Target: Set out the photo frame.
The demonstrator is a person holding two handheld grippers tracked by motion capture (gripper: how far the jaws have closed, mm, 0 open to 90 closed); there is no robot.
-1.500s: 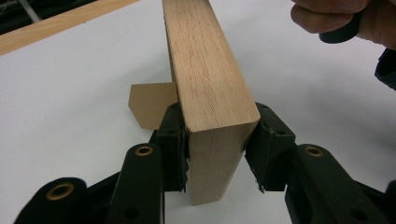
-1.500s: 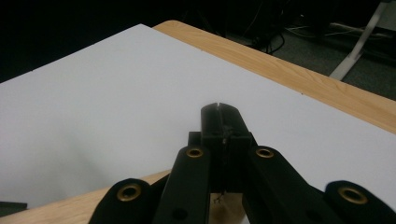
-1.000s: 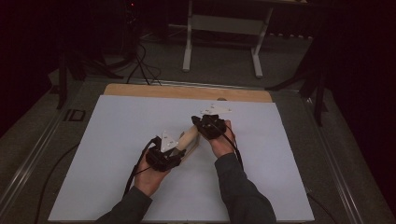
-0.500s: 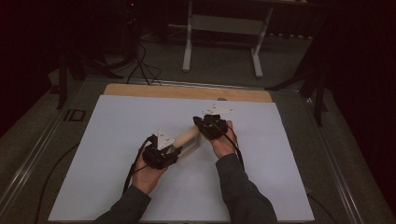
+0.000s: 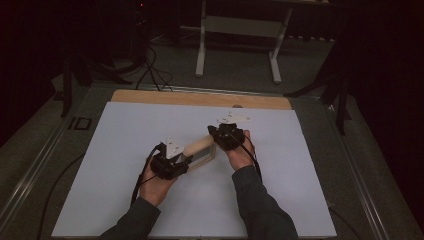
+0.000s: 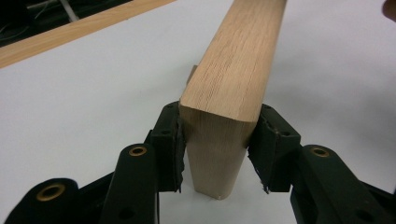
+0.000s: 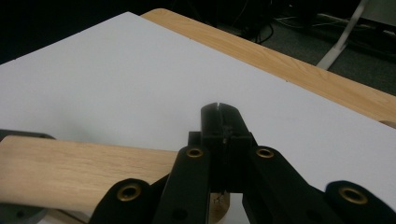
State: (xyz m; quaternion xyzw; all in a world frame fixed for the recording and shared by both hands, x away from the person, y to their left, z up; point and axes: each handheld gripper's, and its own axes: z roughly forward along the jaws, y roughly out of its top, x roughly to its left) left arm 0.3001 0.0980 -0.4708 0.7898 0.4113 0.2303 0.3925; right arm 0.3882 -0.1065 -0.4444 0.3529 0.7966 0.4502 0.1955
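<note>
While clamped in the left tool (image 6: 217, 154), the wooden frame (image 6: 233, 74) stretches ahead.

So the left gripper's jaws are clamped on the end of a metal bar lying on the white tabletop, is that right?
Not quite. The left gripper does have its jaws around the end of a bar on the white tabletop, but the bar is wood, not metal. The left gripper view shows pale wood with clear grain.
</note>
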